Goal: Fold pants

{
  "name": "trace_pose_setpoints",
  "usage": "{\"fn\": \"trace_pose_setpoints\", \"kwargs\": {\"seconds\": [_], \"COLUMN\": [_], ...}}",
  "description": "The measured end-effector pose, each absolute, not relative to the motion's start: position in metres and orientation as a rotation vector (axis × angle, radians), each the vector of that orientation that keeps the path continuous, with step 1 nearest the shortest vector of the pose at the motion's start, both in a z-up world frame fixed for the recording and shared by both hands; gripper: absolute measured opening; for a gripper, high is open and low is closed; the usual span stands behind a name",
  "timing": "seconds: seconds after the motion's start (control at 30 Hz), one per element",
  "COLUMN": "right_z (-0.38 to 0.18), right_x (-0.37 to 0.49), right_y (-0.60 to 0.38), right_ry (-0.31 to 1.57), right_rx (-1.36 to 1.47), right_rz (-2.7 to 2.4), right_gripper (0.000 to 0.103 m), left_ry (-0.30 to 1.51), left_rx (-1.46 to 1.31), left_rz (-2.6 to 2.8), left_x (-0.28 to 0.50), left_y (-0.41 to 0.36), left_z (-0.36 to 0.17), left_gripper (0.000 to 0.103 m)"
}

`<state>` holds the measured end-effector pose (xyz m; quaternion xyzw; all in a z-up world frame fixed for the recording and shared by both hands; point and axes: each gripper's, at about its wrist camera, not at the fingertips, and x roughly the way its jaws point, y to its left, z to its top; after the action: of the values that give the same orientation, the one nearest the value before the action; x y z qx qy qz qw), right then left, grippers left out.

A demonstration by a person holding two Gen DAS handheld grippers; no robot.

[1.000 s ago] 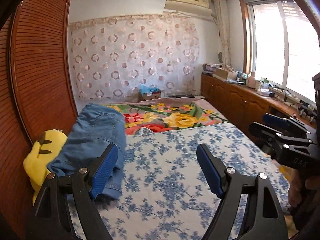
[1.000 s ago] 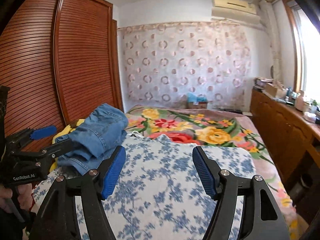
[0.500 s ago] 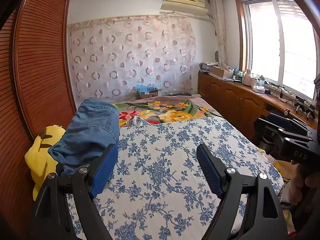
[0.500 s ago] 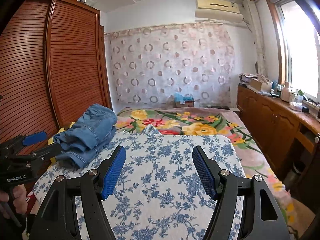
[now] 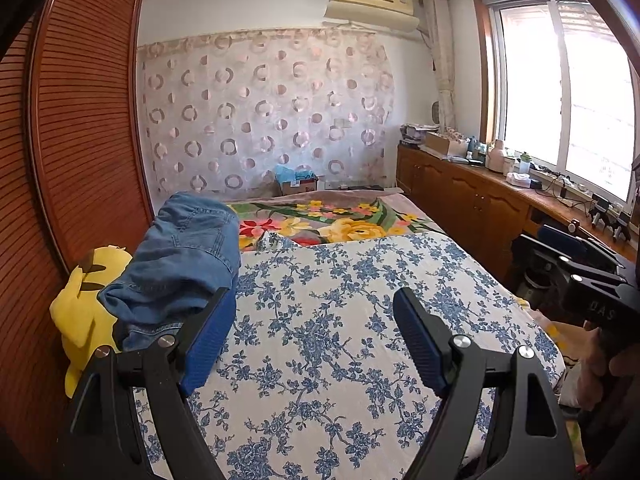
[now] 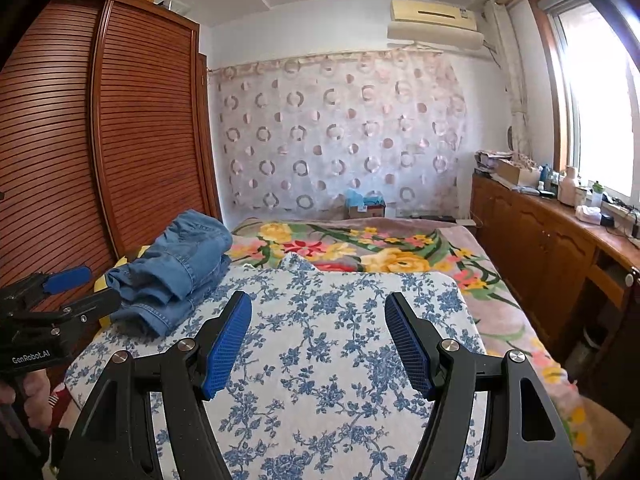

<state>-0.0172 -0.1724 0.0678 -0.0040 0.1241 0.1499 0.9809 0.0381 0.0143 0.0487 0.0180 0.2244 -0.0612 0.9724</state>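
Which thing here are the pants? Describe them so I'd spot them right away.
Find the bed's blue-flowered sheet, then follow it to the side by the slatted wooden wardrobe. The pants are the folded blue denim stack there, resting partly on a yellow plush toy: the only plain blue cloth among printed bedding.

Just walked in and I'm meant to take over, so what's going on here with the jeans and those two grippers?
A person holds a gripper in each hand over a bed with a blue floral cover. The jeans lie in a folded pile at the cover's far left corner, partly over a yellow plush toy. Both the left gripper and the right gripper are open and hold nothing; neither touches the jeans. Judging by the stacked layers, the folding looks done or nearly so.
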Motion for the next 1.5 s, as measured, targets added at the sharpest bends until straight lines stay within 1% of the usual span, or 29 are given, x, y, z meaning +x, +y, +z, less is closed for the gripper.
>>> {"fn": "trace_pose_setpoints", "kwargs": {"seconds": [1.5], "right_z": [0.0689], "right_x": [-0.0143], "right_y": [-0.1829], "right_ry": [0.250], "right_rx": [-0.011], "right_rz": [0.304], "right_gripper": [0.071], "left_ry": [0.452], "left_rx": [0.025], "left_rz": [-0.120], "left_x": [0.0320], "left_y": [0.0128], "left_z": [0.0500], "left_gripper": [0.081]}}
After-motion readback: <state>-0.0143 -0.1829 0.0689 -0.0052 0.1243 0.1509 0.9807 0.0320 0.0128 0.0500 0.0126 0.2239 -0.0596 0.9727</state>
